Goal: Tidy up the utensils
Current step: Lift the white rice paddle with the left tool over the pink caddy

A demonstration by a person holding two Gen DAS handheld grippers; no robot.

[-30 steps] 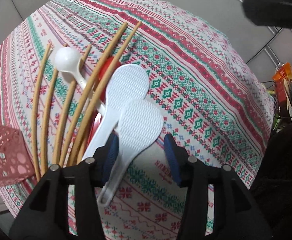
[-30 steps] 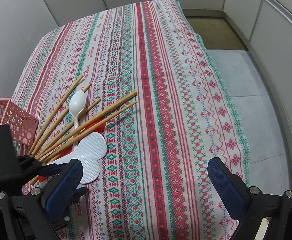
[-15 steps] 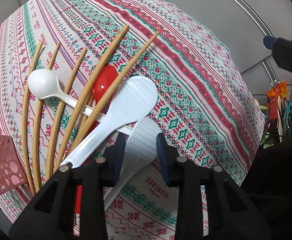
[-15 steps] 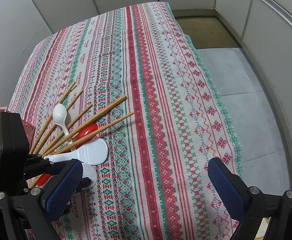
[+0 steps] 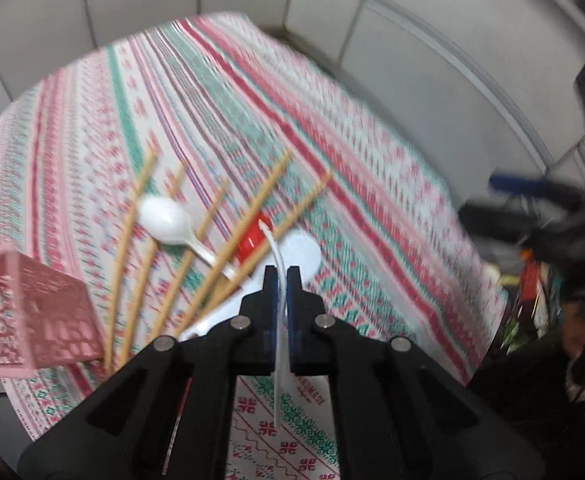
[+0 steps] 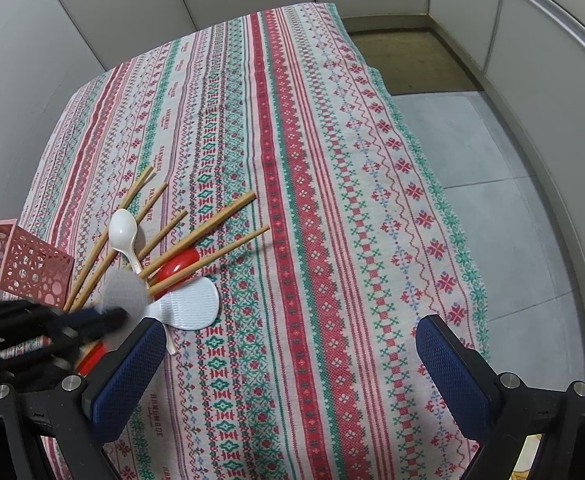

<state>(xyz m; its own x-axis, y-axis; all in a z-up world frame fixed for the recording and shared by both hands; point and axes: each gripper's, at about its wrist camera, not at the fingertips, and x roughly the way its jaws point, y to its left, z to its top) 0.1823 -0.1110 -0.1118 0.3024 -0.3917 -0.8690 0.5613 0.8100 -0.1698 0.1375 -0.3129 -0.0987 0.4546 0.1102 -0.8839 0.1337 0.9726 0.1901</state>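
Left gripper (image 5: 279, 276) clamped on a white rice paddle (image 5: 279, 344), seen edge-on between the pads, lifted clear of the tablecloth (image 6: 332, 200). Right gripper (image 6: 288, 364) jaws wide apart, nothing in them, above the cloth's near edge. On the cloth near its left edge: second rice paddle (image 6: 190, 305), white spoon (image 6: 122, 229), red spoon (image 6: 178, 263), five chopsticks (image 6: 204, 224). Pink holder (image 6: 24, 266) at the left edge looks empty. Sorting barely begun; all the rest left.

My left camera looks steeply down, close over the chopsticks (image 5: 196, 256). My right looks down from farther back. Both share the striped tablecloth (image 6: 332, 200) and pink basket (image 6: 24, 264).
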